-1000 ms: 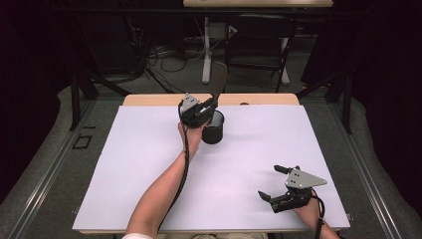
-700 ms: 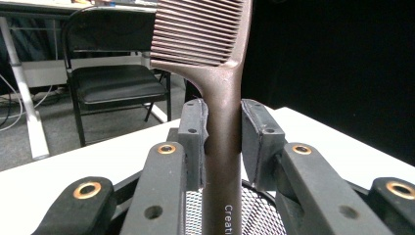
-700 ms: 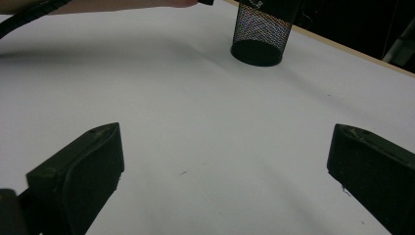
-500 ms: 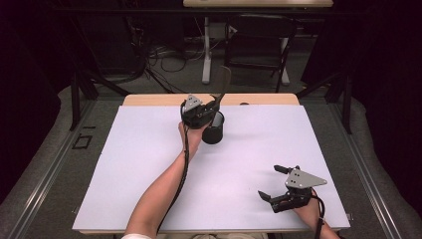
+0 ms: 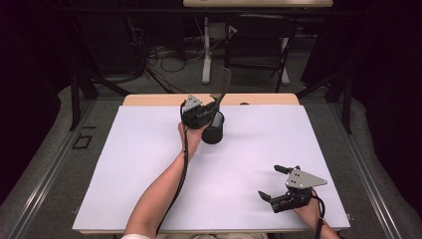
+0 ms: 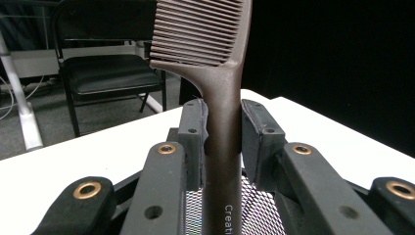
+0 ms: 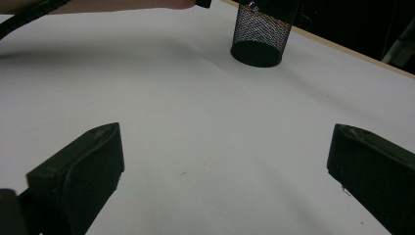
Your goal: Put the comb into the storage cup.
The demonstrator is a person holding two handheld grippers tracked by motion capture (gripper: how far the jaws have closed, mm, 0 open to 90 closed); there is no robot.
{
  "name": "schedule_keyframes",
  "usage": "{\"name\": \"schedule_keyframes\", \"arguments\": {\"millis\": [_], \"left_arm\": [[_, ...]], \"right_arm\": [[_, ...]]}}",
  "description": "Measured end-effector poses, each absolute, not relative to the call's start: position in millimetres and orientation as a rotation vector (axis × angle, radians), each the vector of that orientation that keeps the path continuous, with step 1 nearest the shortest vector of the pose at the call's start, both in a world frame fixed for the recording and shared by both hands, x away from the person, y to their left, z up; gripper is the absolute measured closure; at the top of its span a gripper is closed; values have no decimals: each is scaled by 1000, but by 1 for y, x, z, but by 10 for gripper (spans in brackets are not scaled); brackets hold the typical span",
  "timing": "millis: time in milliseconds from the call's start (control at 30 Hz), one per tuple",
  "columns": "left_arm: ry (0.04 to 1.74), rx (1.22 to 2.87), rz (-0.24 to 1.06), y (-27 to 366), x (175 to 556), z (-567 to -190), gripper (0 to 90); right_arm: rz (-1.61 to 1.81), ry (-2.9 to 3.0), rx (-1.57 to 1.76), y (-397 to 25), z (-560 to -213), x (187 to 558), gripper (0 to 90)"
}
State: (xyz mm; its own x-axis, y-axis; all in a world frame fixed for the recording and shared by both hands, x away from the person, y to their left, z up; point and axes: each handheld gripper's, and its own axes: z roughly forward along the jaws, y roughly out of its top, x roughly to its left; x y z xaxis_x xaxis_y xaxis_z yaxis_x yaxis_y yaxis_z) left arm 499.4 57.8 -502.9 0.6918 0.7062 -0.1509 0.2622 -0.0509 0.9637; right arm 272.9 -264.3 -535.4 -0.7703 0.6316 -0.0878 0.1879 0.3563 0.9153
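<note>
Ribbed brown comb [image 6: 222, 88] over mesh cup [image 5: 213, 128]

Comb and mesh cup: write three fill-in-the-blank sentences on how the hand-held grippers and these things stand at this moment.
1. The left hand-held gripper is shut on the handle of a brown ____.
2. The comb stands with its teeth end pointing ____.
3. Below it stands a black mesh cup on the white table; the right hand-held gripper has its jaws ____.

Missing words: comb; up; open
</note>
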Motion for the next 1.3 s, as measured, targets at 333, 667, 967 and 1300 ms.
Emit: {"name": "schedule_keyframes", "arguments": {"millis": [333, 667, 967, 1300], "left_arm": [[813, 1660, 418, 59, 500, -510, 721], [805, 1696, 431, 58, 496, -508, 720], [822, 1713, 426, 58, 495, -510, 718], [843, 1723, 424, 62, 495, -514, 717]], "right_arm": [[1395, 2199, 714, -264, -536, 274, 0], [1403, 2196, 730, -265, -536, 275, 0], [1405, 2193, 718, -264, -535, 274, 0], [1398, 2198, 721, -264, -536, 275, 0]]}}
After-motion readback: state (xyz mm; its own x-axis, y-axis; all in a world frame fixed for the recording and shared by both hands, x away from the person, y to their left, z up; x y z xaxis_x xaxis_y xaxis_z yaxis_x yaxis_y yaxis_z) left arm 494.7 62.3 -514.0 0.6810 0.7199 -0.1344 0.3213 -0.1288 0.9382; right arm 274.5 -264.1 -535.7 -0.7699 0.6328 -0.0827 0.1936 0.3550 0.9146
